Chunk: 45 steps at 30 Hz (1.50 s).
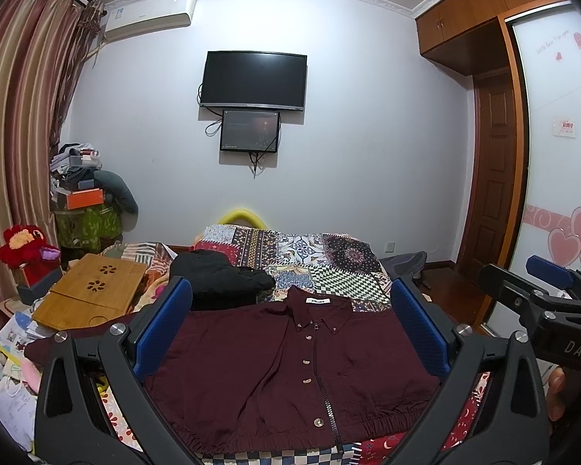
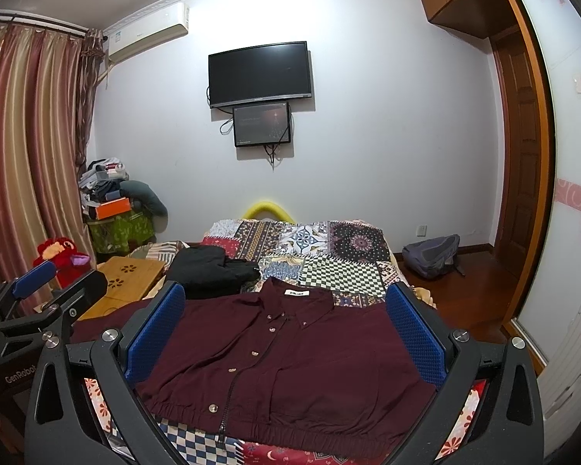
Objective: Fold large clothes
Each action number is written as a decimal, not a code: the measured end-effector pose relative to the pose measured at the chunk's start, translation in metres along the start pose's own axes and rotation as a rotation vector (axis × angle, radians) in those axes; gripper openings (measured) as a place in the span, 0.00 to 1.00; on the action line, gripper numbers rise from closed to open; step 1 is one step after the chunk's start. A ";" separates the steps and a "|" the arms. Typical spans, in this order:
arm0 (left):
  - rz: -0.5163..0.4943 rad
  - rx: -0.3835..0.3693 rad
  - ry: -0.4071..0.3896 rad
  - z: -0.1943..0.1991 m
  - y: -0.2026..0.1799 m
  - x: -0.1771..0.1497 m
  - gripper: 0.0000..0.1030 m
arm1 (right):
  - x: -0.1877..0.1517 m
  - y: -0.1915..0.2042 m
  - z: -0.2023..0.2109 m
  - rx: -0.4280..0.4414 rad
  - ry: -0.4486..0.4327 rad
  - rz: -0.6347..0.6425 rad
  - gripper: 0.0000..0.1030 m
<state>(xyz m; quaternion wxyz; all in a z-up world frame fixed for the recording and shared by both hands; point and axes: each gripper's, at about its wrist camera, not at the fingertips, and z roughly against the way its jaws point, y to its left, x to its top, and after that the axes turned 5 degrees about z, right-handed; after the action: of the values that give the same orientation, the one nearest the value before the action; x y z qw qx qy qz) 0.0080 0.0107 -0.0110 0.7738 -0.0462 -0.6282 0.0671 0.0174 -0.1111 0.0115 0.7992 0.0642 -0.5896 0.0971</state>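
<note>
A maroon button-up jacket [image 1: 290, 372] [image 2: 290, 360] lies flat on the patchwork quilt [image 1: 329, 259], front up, with its collar and white label at the far end and its elastic hem nearest me. One sleeve trails off to the left [image 1: 46, 348]. My left gripper [image 1: 290, 325] hovers open over the jacket with nothing between its blue pads [image 1: 162, 325]. My right gripper [image 2: 286, 325] is also open and holds nothing, its pads [image 2: 414, 329] spread as wide as the jacket's body. Each gripper shows at the edge of the other's view.
A black garment [image 1: 220, 279] lies bunched on the quilt beyond the jacket's left shoulder. A bamboo lap table [image 1: 93, 290] and loose papers [image 1: 11, 341] crowd the bed's left side. A grey backpack [image 2: 432, 255] sits on the floor to the right, near the wardrobe door [image 2: 569, 193].
</note>
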 end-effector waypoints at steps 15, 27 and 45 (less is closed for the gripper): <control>0.012 0.010 0.024 -0.012 0.007 0.001 1.00 | 0.001 -0.004 -0.008 -0.002 0.029 -0.011 1.00; 0.041 0.046 0.074 -0.043 0.026 0.000 1.00 | -0.006 -0.005 -0.039 -0.003 0.109 -0.017 1.00; 0.191 0.437 0.196 -0.130 0.187 -0.008 1.00 | -0.025 -0.020 -0.129 0.005 0.356 -0.086 1.00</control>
<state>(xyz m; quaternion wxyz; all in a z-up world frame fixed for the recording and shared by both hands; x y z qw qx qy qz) 0.1255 0.1952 -0.0744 0.8128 0.0565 -0.5135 0.2692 0.1348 -0.1041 -0.0509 0.8942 0.0731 -0.4354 0.0742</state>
